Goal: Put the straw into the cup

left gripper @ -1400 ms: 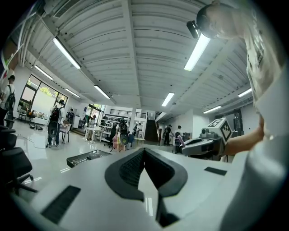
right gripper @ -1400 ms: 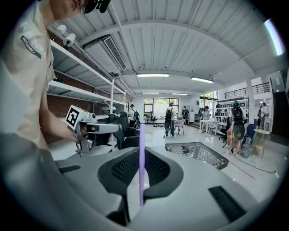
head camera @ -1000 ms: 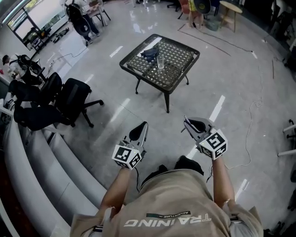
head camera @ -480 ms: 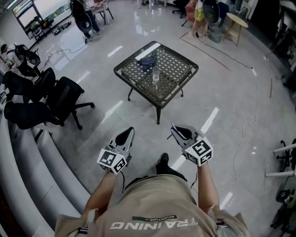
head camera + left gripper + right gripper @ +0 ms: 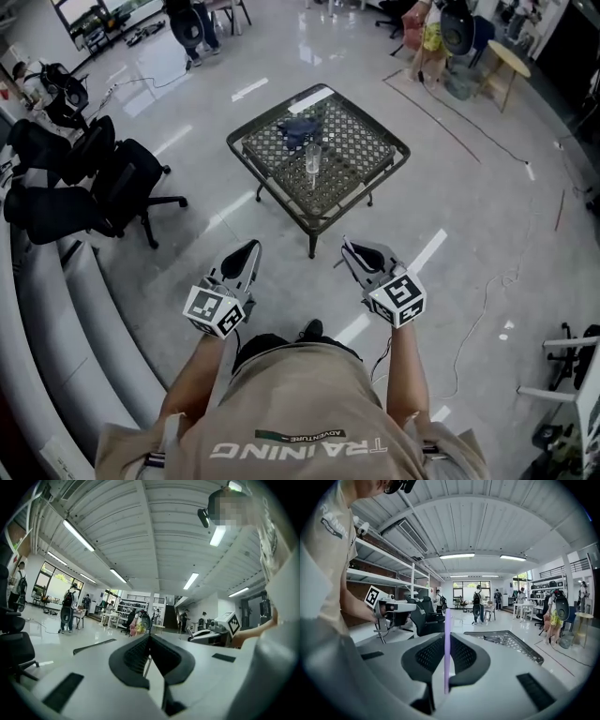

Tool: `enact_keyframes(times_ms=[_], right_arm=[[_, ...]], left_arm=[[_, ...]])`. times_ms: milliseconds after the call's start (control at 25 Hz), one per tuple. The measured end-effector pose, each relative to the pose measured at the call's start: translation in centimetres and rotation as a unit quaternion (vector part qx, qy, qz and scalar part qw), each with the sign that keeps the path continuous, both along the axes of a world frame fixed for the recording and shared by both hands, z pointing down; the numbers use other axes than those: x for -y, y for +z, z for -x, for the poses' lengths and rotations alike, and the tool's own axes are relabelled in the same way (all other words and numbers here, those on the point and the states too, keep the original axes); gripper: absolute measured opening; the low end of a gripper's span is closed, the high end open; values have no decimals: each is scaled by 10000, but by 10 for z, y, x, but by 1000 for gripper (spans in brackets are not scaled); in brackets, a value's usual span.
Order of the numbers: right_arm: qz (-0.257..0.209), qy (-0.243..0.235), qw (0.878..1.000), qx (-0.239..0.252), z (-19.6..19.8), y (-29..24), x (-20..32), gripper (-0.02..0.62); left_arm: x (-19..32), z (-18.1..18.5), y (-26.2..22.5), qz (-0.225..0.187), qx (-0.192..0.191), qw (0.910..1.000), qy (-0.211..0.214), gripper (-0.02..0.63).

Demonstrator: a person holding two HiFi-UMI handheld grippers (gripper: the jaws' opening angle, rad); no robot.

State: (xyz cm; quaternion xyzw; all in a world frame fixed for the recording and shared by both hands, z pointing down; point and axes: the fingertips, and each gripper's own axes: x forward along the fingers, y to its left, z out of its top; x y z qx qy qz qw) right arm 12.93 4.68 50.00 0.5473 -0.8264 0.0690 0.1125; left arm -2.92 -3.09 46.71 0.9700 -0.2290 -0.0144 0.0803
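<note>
Between the fingers of the right gripper [image 5: 446, 639], the purple straw [image 5: 447, 620] stands upright, clamped ready for vertical insertion. The left gripper [image 5: 149, 638] fingers are clenched, empty. The glass cup [image 5: 313, 159] stands on the lattice table [image 5: 375, 141], well apart.

Open floor [image 5: 298, 274] reaches the table [image 5: 361, 189]; chairs [image 5: 120, 183] stand left.

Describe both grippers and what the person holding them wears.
The left gripper and right gripper are pale grey tapered shells with black ribbed pads; each carries a white cube with black square markers. The person wears a tan short-sleeved T-shirt printed TRAINING.
</note>
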Motion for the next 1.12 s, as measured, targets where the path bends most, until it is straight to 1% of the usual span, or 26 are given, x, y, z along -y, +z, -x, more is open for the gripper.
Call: enact_keyframes(times_ms=[160, 240, 480, 600, 760, 960, 1120], right_arm=[[152, -21, 9997, 188, -27, 16, 13, 41], [214, -62, 9996, 197, -40, 19, 20, 41], [150, -92, 9996, 216, -58, 12, 51, 41], [151, -66, 9996, 230, -66, 11, 65, 41], [206, 43, 9995, 249, -77, 13, 91, 41], [285, 161, 9993, 157, -93, 12, 135, 41], [266, 400, 9988, 131, -106, 0, 173, 41]], left_arm=[[13, -22, 4, 41, 109, 9999, -77, 15], [20, -35, 4, 47, 136, 9999, -95, 15], [47, -58, 6, 42, 202, 9998, -66, 15], [60, -70, 8, 67, 194, 9998, 4, 15], [90, -88, 13, 116, 165, 9997, 110, 15], [139, -107, 19, 63, 192, 9993, 327, 15], [179, -117, 13, -31, 296, 9978, 598, 15]])
